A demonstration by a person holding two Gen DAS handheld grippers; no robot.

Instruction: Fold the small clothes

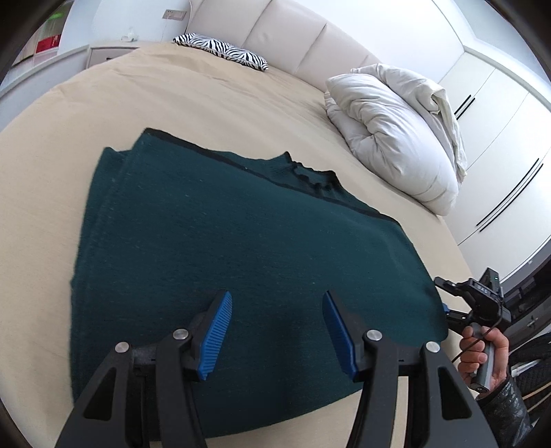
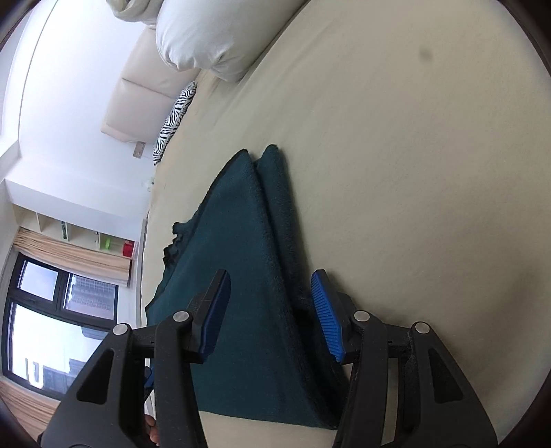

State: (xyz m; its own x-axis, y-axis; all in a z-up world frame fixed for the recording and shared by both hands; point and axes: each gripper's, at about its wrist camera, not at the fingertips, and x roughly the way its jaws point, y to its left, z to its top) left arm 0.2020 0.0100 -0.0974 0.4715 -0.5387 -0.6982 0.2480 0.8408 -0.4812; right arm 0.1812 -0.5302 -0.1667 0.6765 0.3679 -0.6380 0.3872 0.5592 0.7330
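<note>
A dark green knitted garment (image 1: 220, 241) lies flat and folded on the beige bed sheet (image 1: 213, 103), its ribbed collar toward the far right. My left gripper (image 1: 277, 303) is open and empty, just above the garment's near edge. My right gripper (image 2: 270, 284) is open and empty over the garment (image 2: 241, 275), its jaws either side of the fold line at one end. The right gripper's body (image 1: 478, 299), held in a hand, also shows in the left wrist view at the garment's right edge.
A white rolled duvet (image 1: 396, 134) lies at the bed's far right. A zebra-print pillow (image 1: 224, 51) lies by the cream headboard (image 1: 282, 31). White wardrobe doors (image 1: 499, 144) stand to the right. A window (image 2: 51, 310) is beyond the bed.
</note>
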